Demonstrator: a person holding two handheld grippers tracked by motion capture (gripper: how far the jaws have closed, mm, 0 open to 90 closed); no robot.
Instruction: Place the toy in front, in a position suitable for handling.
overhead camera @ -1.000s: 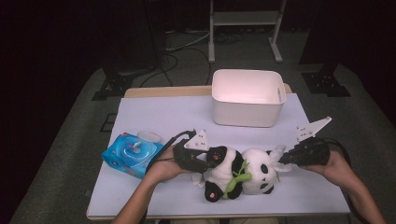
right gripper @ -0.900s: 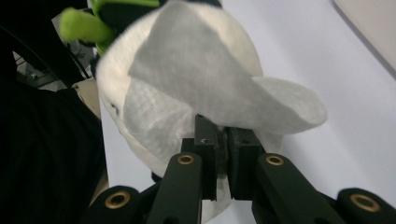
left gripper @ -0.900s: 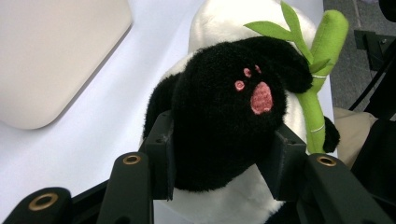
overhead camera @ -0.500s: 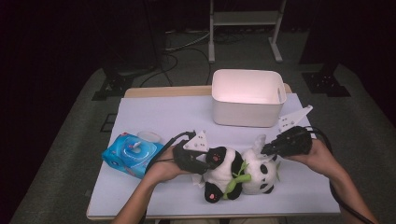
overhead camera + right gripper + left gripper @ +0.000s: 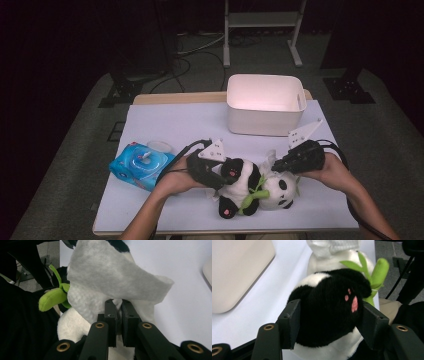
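A black-and-white panda plush (image 5: 260, 187) with a green bamboo sprig lies on the white table (image 5: 175, 120) near the front edge. My left gripper (image 5: 225, 175) reaches in from the left. Its jaws stand on either side of a black paw (image 5: 329, 312) with pink pads. They have just been opening, and both pads still touch the fur. My right gripper (image 5: 277, 165) comes in from the right above the panda's head. Its jaws are shut on a white wipe (image 5: 112, 277) that drapes over the panda's white fur (image 5: 82, 300).
A white plastic bin (image 5: 265, 102) stands behind the panda at the back of the table. A blue pack of wipes (image 5: 140, 165) lies at the left. Cables trail from both grippers. Dark floor and stand legs surround the table.
My right hand has moved left from the table's right side to the panda's head, and a white corner now sticks up there. The left hand has stayed in place.
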